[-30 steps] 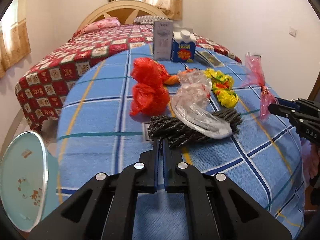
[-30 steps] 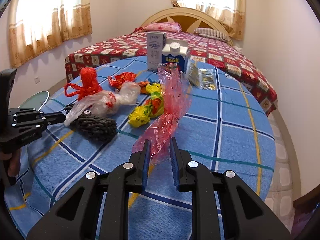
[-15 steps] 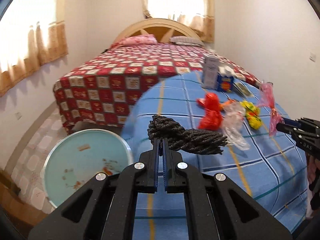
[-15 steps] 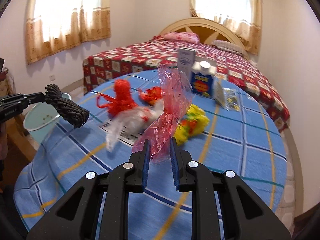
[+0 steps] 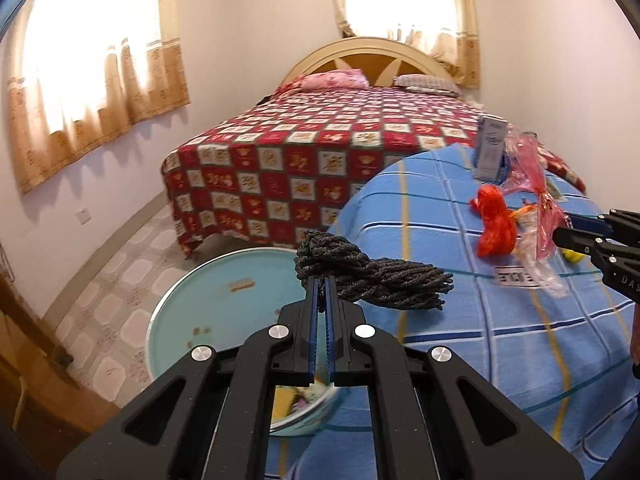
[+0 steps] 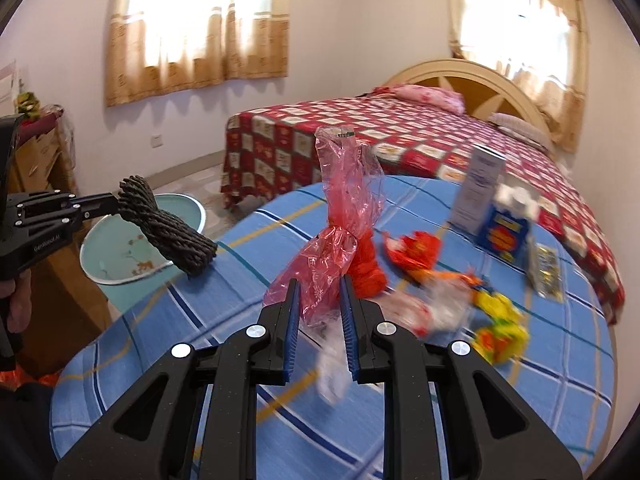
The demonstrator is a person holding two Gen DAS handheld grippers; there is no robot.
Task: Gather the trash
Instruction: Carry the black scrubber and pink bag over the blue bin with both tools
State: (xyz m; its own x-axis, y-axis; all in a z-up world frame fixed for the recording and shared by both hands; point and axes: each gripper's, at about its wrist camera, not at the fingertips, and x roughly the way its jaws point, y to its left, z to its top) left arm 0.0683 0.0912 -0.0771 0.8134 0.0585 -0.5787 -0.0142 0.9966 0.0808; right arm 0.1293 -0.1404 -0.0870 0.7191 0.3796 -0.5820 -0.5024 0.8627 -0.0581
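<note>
Dark twisted rope bundle (image 5: 372, 276) centre frame, clamped in left gripper (image 5: 321, 284); crumpled pink plastic bag (image 6: 340, 232) clamped in right gripper (image 6: 319, 292).

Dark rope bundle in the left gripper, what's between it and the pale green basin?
Nothing: in the right wrist view the dark twisted rope bundle hangs in open air above the pale green basin.

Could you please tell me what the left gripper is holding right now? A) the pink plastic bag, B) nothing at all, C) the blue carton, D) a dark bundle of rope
D: the left gripper has its jaws shut on the dark rope bundle, carried beside the light blue basin, while the pink plastic bag sits in the right gripper.
</note>
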